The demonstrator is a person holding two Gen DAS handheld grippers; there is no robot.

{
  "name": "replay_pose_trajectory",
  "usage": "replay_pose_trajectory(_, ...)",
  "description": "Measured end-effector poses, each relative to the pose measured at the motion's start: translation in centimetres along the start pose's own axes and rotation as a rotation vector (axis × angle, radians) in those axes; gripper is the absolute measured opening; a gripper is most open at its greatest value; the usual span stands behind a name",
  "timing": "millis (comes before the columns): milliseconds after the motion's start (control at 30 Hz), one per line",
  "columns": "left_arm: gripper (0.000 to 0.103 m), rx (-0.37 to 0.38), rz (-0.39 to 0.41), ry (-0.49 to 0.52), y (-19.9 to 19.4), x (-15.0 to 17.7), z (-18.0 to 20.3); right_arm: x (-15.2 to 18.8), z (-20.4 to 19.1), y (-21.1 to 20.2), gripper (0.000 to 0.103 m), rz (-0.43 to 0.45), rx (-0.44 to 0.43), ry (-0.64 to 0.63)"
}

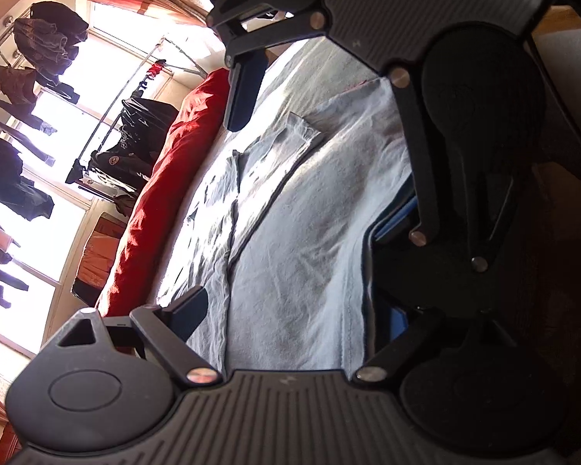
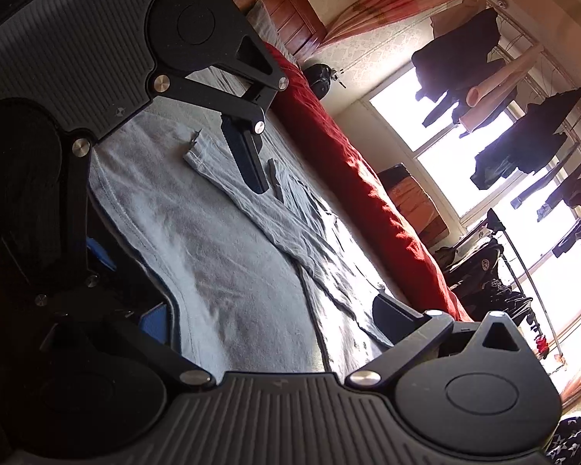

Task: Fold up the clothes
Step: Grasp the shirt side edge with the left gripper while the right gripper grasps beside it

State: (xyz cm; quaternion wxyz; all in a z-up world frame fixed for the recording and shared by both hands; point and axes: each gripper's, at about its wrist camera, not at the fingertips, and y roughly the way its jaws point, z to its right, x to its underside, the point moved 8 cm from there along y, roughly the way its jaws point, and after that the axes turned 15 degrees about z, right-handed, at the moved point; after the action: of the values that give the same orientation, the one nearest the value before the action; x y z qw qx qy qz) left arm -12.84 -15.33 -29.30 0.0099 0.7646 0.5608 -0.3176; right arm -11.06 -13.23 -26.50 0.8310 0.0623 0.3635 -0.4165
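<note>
Holding both tongs, left [image 1: 387,298] and right [image 2: 174,290], wide open and empty at the grey shirt's [image 1: 298,240] near hem on the bed, I risk pinching one layer only and skewing the fold.

Your left gripper [image 1: 217,209] hangs wide open over the pale grey T-shirt [image 1: 290,240] spread flat on the bed. A red quilt [image 1: 166,178] lies along the far side, beneath the bright window [image 1: 97,77].

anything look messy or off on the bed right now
The grey shirt is only partly tidy: one sleeve lies folded in over the body with its cuff turned up, and the cloth toward the red quilt is bunched in wrinkles. Both grippers are open and hold nothing. No damage or spill shows.
</note>
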Motion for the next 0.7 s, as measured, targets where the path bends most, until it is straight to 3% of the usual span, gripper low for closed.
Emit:
replay_pose_trajectory(300, 0.088, -0.050, -0.082, -0.009, -1.6, 3.2, -2.4, 2.4, -0.4, 0.3, 0.103, -0.059, -0.007, -0.001)
replay_pose_trajectory(700, 0.088, -0.056, -0.115, 0.049, -2.8, 4.8, -2.6, 7.9, 2.7, -2.7, 0.103, -0.179, 0.095, -0.047)
